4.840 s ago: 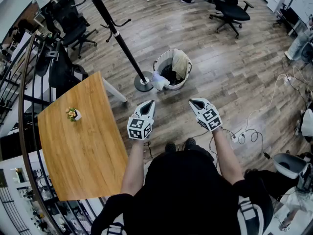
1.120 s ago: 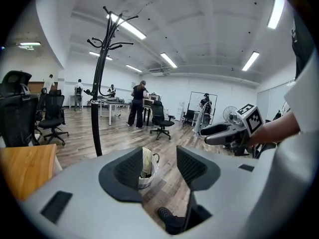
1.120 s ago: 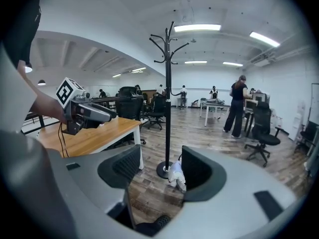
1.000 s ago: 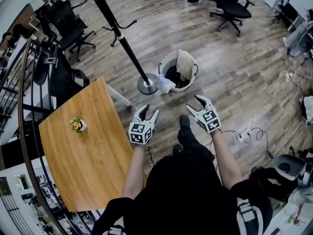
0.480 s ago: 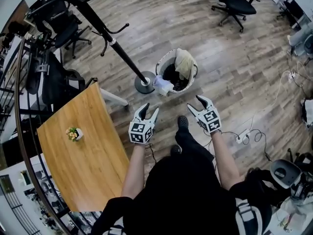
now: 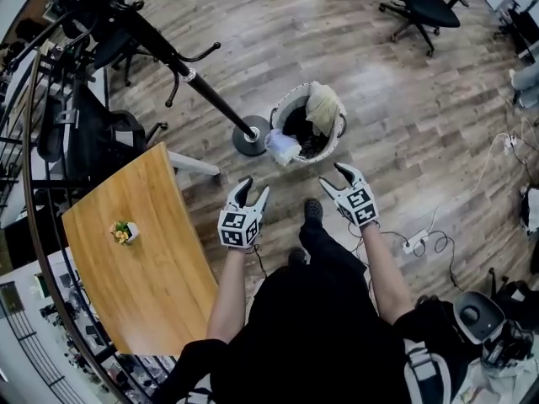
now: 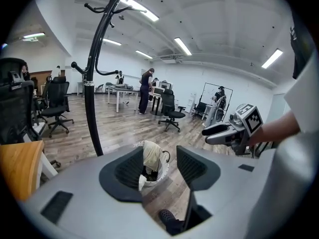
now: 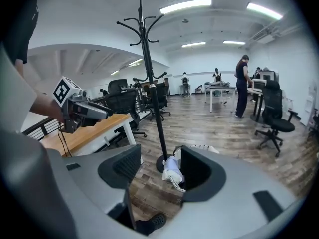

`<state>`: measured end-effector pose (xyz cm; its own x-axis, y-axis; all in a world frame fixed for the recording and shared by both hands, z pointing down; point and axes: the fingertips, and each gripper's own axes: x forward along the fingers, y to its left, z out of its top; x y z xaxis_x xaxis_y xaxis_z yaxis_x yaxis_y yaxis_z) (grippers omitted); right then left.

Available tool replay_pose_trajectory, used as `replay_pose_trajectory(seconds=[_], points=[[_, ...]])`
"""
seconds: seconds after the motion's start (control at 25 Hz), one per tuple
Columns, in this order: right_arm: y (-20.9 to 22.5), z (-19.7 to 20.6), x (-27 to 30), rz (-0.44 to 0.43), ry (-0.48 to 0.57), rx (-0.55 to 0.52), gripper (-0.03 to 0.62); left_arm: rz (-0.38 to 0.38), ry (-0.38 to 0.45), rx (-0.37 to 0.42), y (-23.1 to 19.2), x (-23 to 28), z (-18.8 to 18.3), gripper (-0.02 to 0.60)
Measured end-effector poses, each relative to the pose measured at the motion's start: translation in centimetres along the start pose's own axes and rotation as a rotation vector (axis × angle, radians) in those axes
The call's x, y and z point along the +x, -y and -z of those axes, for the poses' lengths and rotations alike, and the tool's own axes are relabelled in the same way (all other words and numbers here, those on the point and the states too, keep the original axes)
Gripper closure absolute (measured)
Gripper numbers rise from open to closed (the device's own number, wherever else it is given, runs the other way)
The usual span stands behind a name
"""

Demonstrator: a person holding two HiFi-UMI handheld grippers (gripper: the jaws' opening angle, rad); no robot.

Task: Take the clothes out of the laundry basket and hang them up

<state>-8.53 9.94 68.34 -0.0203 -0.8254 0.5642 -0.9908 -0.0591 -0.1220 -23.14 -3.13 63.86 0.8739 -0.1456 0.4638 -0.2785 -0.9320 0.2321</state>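
Clothes [image 6: 300, 130] sit heaped in a white laundry basket [image 6: 279, 114] on the wood floor, ahead of a person holding a tool in each hand. Nearest the camera, the person's dark top hides most of the legs; only two dark shoes [image 6: 312, 210] show beyond it. Both forearms reach forward, side by side and apart. The left tool [image 6: 254, 187] and the right tool [image 6: 333, 178] point ahead and somewhat down toward the basket, short of it. Each has its two jaws standing apart and grips nothing.

To the left lies a wooden surface [image 6: 143, 268] carrying one small potted plant [image 6: 122, 231]. Three pieces can be told in the basket. A beige garment [image 6: 323, 103] is draped over the far right rim, and a white one [image 6: 284, 147] spills over the near left rim. Dark cloth lies inside, its number unclear. In the right gripper view, that tool's right jaw covers most of the basket.

One black coat rack [image 6: 199, 84] stands just left of the basket, its upper hooks hard to tell from the dark chairs [image 6: 88, 137] behind. Farther off, one office chair [image 6: 425, 7] stands at the right. People [image 7: 146, 91] at distant desks are too small to make out.
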Motion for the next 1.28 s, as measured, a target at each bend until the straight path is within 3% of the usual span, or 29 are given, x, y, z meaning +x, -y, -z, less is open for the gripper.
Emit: replay_pose_trajectory(seconds=[0.6,1.28], points=[[4.8,-2.1,5.2,-0.116,-0.039,-0.038,0.33,-0.095,-0.046,-0.02,-1.9,4.2,-1.5,0.37],[4.6,-3.9,6.8,-0.118,-0.041,-0.064,0.336,-0.066,-0.07,-0.032,-2.8,5.9,-0.8,0.37]])
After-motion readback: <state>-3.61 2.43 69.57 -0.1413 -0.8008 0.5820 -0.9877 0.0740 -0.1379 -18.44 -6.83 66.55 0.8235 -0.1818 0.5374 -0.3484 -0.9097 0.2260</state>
